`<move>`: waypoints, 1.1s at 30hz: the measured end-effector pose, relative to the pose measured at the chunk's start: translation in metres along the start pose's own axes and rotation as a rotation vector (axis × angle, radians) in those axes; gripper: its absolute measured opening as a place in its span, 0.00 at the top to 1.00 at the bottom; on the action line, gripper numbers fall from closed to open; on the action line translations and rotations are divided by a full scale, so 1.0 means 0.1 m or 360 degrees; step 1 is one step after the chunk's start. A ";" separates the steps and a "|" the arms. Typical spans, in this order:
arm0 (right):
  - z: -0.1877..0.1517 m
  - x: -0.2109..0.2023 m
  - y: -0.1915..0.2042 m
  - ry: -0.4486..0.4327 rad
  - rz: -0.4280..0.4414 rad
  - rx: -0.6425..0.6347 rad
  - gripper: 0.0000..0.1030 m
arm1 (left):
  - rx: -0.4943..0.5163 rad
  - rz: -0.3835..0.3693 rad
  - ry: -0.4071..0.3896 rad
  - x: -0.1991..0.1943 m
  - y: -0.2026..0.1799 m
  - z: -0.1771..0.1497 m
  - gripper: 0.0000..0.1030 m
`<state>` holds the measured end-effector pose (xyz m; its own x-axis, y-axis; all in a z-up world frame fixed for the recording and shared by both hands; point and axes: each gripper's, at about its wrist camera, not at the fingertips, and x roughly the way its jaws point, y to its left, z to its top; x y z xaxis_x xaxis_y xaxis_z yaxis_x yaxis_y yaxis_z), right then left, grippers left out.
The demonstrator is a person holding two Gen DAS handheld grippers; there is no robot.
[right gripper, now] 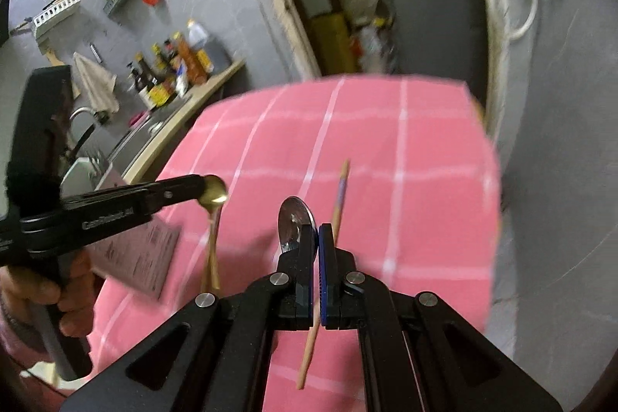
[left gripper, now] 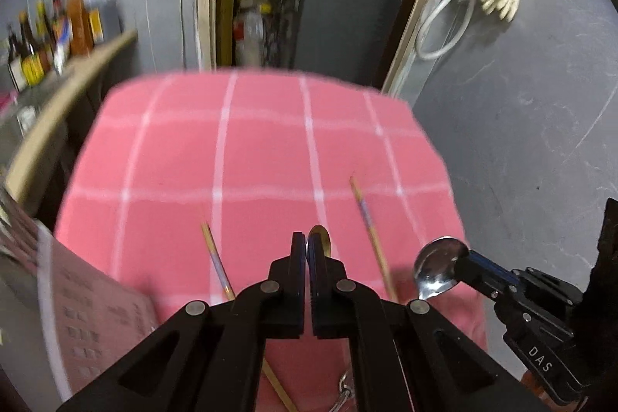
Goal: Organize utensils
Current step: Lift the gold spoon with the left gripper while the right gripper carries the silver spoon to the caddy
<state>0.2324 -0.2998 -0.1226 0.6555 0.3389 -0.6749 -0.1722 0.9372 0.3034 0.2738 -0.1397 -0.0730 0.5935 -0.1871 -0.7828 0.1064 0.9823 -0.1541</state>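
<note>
the left hand-held gripper (left gripper: 307, 250) has its two black jaws pressed together on a gold spoon (left gripper: 322, 238). in the right wrist view the same spoon (right gripper: 214, 195) shows its small oval bowl, shiny and yellow, at the tip of the jaws, and its thin handle hangs down from there, above the cloth and not touching it.

the right hand-held gripper (right gripper: 317, 238) is also clamped, on a silver spoon (right gripper: 295, 222). its round bowl is polished metal and stands just in front of the jaw tips, on their left side. from the left wrist view this spoon (left gripper: 438, 267) is to the right of the left hand-held gripper, with the mirror-like bowl up and the neck going down. blue ribbed pads line the inner faces of the jaws.

under both hand-held grippers is a surface covered by a pink cloth (left gripper: 262, 149) with a soft, fuzzy look and thin white lines in a square grid. two chopsticks lie flat on it. one chopstick (left gripper: 218, 261) is just left of the left jaws, the other chopstick (left gripper: 369, 226) is just right of them, between the two hand-held grippers. they are thin straight sticks, pale wood colour, with a bluish painted band.

a flat printed sheet (right gripper: 135, 257), dull pink with small dark text, lies on the cloth at the left of the left hand-held gripper. a person's hand (right gripper: 73, 296) grips its black handle.
</note>
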 end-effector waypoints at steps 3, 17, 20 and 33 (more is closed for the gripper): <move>0.16 -0.19 0.08 -0.0115 -0.0084 -0.0055 0.98 | 0.0035 0.0017 -0.0126 -0.27 0.02 0.11 0.98; 0.89 -0.97 0.97 -0.0578 -0.0081 -0.0240 0.98 | 0.0015 0.0240 -0.0657 -1.52 0.63 0.53 0.98; 0.99 -1.04 1.31 -0.0650 -0.0030 -0.0307 0.98 | 0.0003 0.0314 -0.0732 -1.76 0.82 0.50 0.98; 0.66 -0.76 2.38 -0.0636 -0.0016 -0.0647 0.98 | 0.0003 0.0480 -0.0824 -1.90 1.36 0.07 0.98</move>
<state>0.1901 -0.1083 0.0455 0.8721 0.3466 -0.3455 -0.3822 0.9233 -0.0385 0.1815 0.0293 0.0590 0.9092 0.1280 -0.3962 -0.1262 0.9915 0.0307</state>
